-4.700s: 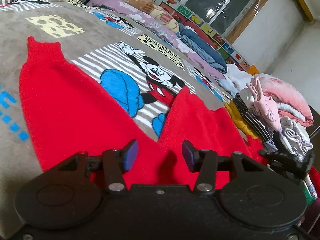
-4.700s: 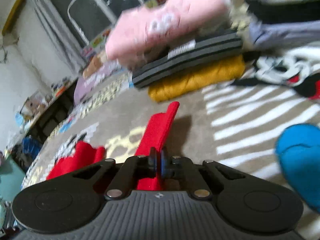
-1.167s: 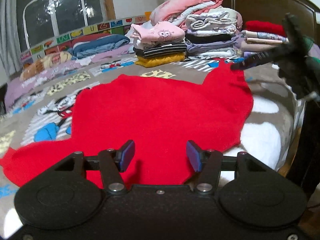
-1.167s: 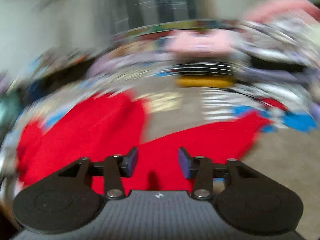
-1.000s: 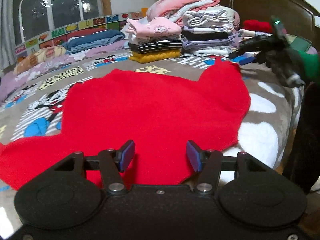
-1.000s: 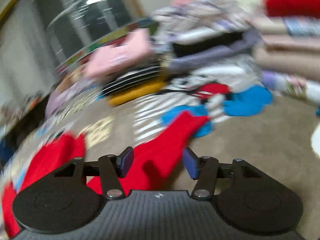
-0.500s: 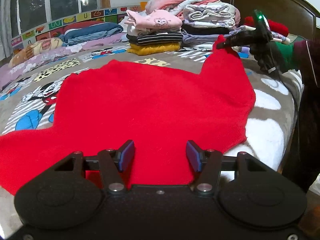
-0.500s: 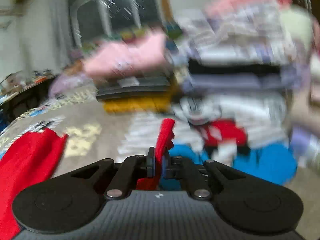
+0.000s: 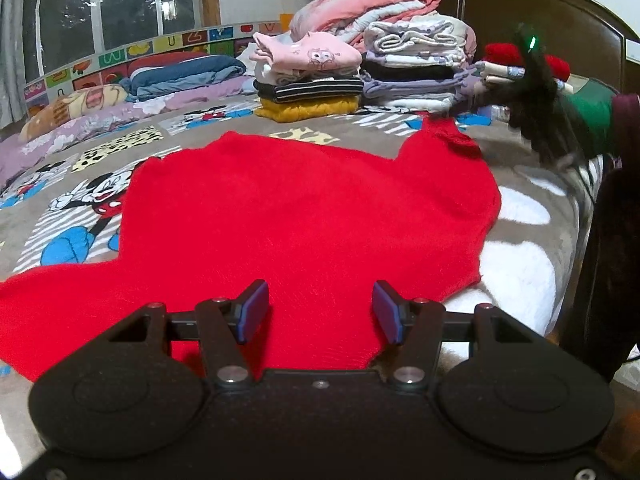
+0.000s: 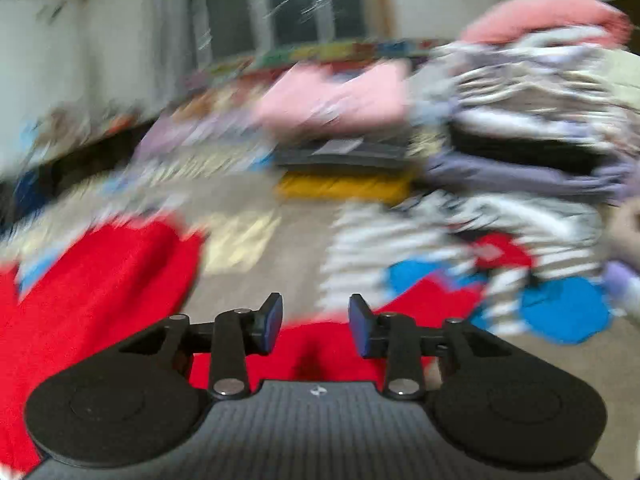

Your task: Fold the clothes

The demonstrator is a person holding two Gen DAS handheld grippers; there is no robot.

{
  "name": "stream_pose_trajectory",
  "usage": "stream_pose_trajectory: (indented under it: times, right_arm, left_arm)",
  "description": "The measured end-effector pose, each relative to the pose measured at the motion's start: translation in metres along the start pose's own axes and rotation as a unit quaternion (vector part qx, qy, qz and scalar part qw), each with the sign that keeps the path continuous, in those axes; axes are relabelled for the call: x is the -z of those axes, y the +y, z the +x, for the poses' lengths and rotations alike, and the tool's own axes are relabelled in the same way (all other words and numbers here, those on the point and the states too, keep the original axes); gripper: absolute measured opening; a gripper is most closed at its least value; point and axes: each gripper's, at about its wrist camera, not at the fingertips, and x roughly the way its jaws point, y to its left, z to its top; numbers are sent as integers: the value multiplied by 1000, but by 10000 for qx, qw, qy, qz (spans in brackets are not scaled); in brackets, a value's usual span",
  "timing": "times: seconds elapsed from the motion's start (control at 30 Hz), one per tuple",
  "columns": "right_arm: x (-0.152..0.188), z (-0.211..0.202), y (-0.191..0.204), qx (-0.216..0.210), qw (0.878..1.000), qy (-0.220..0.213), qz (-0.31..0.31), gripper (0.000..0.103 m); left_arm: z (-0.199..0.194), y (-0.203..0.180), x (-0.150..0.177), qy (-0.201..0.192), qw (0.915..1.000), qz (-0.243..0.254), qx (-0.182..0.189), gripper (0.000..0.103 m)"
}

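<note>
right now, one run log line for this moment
phase: spreading | red sweater: flat on bed | left gripper: open | right gripper: open over sleeve

Both wrist views skim low over the red garment (image 9: 304,216) (right one blurred).

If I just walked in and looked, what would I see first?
First you'd see the big red sweater spread flat across the cartoon blanket on the bed, right in front of the open left gripper. Behind it, at the far side of the bed, stand tall piles of folded clothes, a pink one on top. The right gripper is open too, over a corner of the sweater, but its picture is blurry.
</note>
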Motion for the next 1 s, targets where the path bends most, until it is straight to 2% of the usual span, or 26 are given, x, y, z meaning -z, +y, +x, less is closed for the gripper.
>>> stream_pose_trajectory:
  times: [0.03, 0.07, 0.1, 0.2, 0.33, 0.43, 0.47, 0.57, 0.67, 0.73, 0.83, 0.87, 1.0]
  right_arm:
    - [7, 13, 3, 159, 9992, 351, -43, 36]
    - [16, 23, -1, 185, 9983, 530, 175, 37]
    - [18, 20, -7, 121, 9983, 326, 458, 36]
    - [11, 4, -3, 130, 9974, 188, 689, 37]
    - [20, -27, 23, -9, 9975, -310, 642, 38]
    - [26, -39, 69, -336, 9984, -452, 96, 40]
    - [26, -43, 87, -518, 9973, -499, -147, 40]
    - [32, -48, 149, -1092, 9867, -566, -1059, 39]
    - [46, -49, 212, -1610, 9658, -514, -1964, 39]
    - [56, -47, 248, -1899, 9500, -420, -2441, 38]
    - [65, -42, 290, -2174, 9287, -336, -2984, 36]
    - [65, -40, 302, -2234, 9229, -314, -3119, 36]
    - [50, -35, 337, -2302, 9150, -434, -3285, 35]
  left_arm:
    - [-1, 0, 0, -8, 10000, -6, -3, 57]
    - [-2, -1, 0, -16, 10000, -12, -7, 57]
    - [-4, 0, 0, -32, 10000, -40, -15, 57]
    - [-14, 15, 2, -139, 9989, -421, -171, 57]
    - [-31, 50, 6, -332, 9904, -1231, -531, 59]
    - [-44, 76, 9, -474, 9787, -1832, -799, 59]
    - [-49, 88, 13, -496, 9710, -2137, -955, 59]
    - [-63, 133, 33, -541, 9290, -3344, -1487, 59]
    - [-78, 166, 55, -751, 8818, -4330, -1714, 59]
    - [-82, 178, 65, -840, 8582, -4760, -1729, 59]
    - [-81, 188, 75, -843, 8381, -5117, -1695, 59]
    - [-79, 191, 75, -857, 8355, -5160, -1682, 59]
    - [-73, 211, 70, -932, 8304, -5186, -1812, 59]
